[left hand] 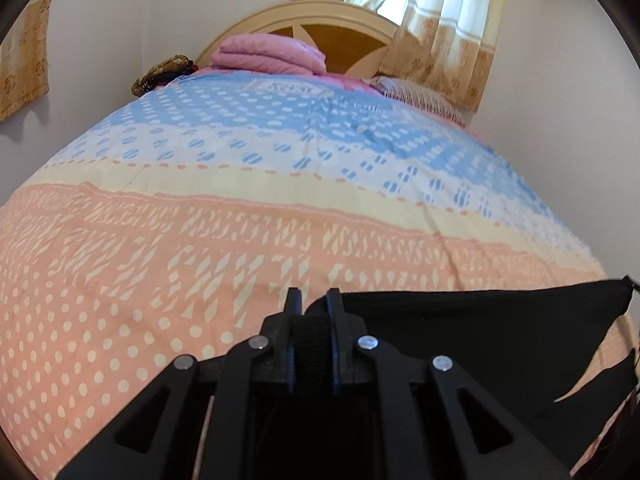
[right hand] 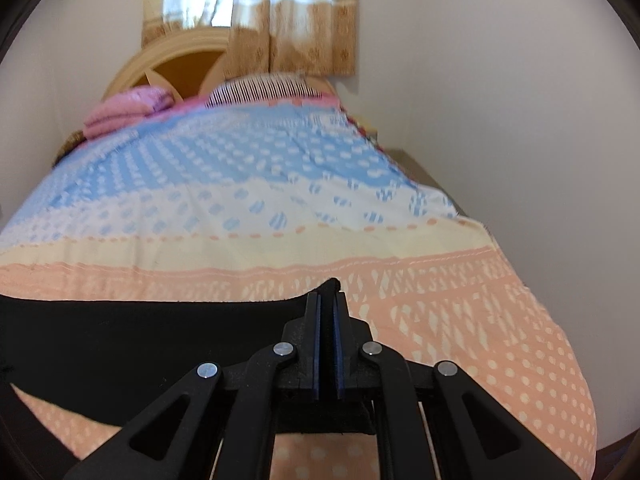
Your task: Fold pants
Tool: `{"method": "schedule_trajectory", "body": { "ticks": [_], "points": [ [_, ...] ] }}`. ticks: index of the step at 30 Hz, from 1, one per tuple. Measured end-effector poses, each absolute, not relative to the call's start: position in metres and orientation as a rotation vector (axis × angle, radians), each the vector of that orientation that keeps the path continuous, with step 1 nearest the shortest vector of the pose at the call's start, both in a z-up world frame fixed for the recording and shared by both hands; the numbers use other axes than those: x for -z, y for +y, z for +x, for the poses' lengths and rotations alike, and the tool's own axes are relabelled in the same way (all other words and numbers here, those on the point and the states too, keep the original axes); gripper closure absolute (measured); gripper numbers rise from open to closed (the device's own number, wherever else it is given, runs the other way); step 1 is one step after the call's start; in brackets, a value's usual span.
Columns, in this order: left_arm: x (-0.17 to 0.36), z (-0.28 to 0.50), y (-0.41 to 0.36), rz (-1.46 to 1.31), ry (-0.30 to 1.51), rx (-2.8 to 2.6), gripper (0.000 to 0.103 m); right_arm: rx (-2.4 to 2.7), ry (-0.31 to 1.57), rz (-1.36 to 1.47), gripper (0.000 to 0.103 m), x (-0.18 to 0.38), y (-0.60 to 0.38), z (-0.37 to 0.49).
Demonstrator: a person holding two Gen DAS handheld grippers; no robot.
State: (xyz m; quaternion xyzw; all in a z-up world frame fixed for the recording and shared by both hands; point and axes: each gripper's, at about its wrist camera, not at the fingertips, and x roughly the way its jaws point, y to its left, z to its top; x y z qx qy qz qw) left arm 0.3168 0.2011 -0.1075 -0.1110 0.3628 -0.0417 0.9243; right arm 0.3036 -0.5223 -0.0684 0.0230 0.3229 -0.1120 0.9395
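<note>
The black pants [left hand: 500, 332] hang stretched between my two grippers above the near end of the bed. My left gripper [left hand: 314, 296] is shut on one corner of the pants, and the cloth runs off to the right. My right gripper [right hand: 327, 294] is shut on the other corner of the pants [right hand: 140, 336], and the cloth runs off to the left. The top edge between the grippers is taut and sags slightly. The lower part of the pants is hidden under the grippers.
The bed [left hand: 240, 220] has a peach, cream and blue patterned cover [right hand: 280, 208]. A folded pink blanket [left hand: 268, 56] and a striped pillow [right hand: 260, 88] lie by the headboard [left hand: 340, 28]. Curtains [right hand: 280, 20] hang behind. A wall [right hand: 520, 120] runs along the bed's right side.
</note>
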Motion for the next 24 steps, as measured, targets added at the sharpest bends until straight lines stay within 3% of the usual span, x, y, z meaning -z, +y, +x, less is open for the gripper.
{"method": "schedule_trajectory", "body": {
  "ticks": [11,24],
  "points": [
    [0.091,0.267,0.217,-0.283,0.621,0.169,0.090,0.198,0.494,0.130,0.098,0.047,-0.525,0.210],
    [0.124,0.175,0.223,-0.261,0.542,0.273,0.090,0.231,0.550,0.228,0.098,0.104,-0.542,0.120]
  ]
}}
